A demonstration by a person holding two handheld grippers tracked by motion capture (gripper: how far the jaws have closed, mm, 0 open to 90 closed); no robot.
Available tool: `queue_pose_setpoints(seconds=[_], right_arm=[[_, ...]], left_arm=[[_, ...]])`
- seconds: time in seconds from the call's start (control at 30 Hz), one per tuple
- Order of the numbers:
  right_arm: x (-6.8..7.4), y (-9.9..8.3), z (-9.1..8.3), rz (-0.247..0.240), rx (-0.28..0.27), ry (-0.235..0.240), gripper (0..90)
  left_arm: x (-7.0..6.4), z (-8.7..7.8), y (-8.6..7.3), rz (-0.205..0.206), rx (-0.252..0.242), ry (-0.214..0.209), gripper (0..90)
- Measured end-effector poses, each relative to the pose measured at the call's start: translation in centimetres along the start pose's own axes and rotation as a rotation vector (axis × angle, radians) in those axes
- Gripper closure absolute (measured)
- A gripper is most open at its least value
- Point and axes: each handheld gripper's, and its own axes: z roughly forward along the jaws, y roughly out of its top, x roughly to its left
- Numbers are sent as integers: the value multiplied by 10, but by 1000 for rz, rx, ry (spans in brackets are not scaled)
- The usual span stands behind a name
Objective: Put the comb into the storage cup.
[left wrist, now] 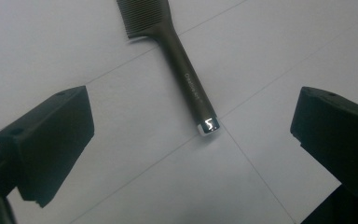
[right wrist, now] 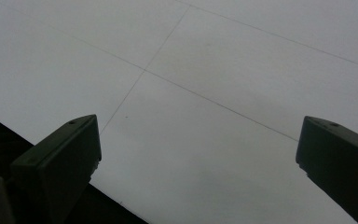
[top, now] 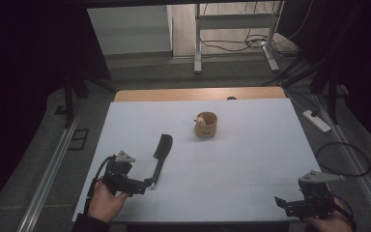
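A dark comb is seen lying flat on the white table, with a long slim handle, a bright metal cap at the handle's end and a block of fine teeth at the far end. Faint lettering is carried along the handle, too small to be read. The comb is laid at a slant, its capped end nearest the left gripper, whose fingers are spread wide with nothing held; the cap is seen just beyond them, midway across the gap, untouched. Beyond the comb's toothed end and to its right, well apart, a small wooden cup with a pale rounded thing inside is stood. Far to the comb's right, by the table's near edge, the right gripper is held, its fingers also spread wide and empty over bare table. Nothing is placed between the left gripper and the comb.
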Motion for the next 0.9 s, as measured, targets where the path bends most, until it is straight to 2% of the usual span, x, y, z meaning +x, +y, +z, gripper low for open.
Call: queue_pose_setpoints(seconds=[0.47, 0.9], right_arm=[[0, 0, 0, -4, 3, 3, 0], [0, 0, 0, -4, 5, 5, 0]], left_arm=[[4, 17, 15, 17, 40, 14, 5], [5, 32, 32, 40, 64, 7, 13]])
